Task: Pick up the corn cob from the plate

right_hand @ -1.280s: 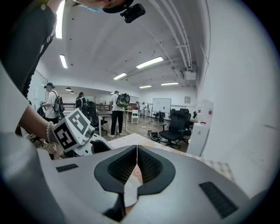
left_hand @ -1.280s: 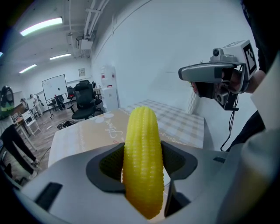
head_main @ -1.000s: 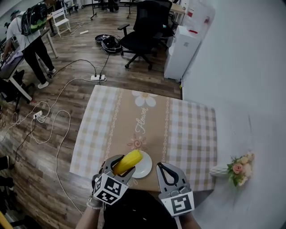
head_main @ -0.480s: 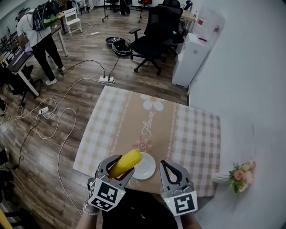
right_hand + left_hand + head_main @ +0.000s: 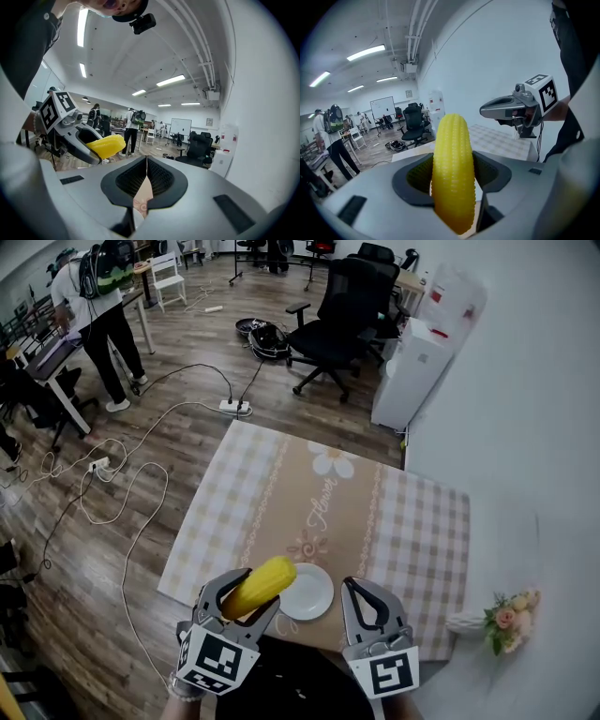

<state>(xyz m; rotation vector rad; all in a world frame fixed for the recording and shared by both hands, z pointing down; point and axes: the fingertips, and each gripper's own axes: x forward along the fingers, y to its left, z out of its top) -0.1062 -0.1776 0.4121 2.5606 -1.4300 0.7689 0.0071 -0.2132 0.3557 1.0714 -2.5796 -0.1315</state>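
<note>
Left tool is clamped on the corn cob. Both jaws press its sides, and the yellow tip sticks out past them. The cob is off the plate, held just left of it over the desk's near edge. The plate is white and bare. Right tool holds nothing; its jaws are together, with only a thin slit between the pads, and it sits just right of the plate. Black-and-white square markers are on both tool cubes, no text on them.

The desk has a beige check cloth with a tan centre strip. The script on the strip reads "Flower", with a rose motif on its near side and a daisy print beyond it. A flower bunch lies on the white surface to my right.

Farther out: power strip and cables on the wood floor, a black office chair, and a white cabinet whose red labels are too small to read. A person with a backpack stands far left.
</note>
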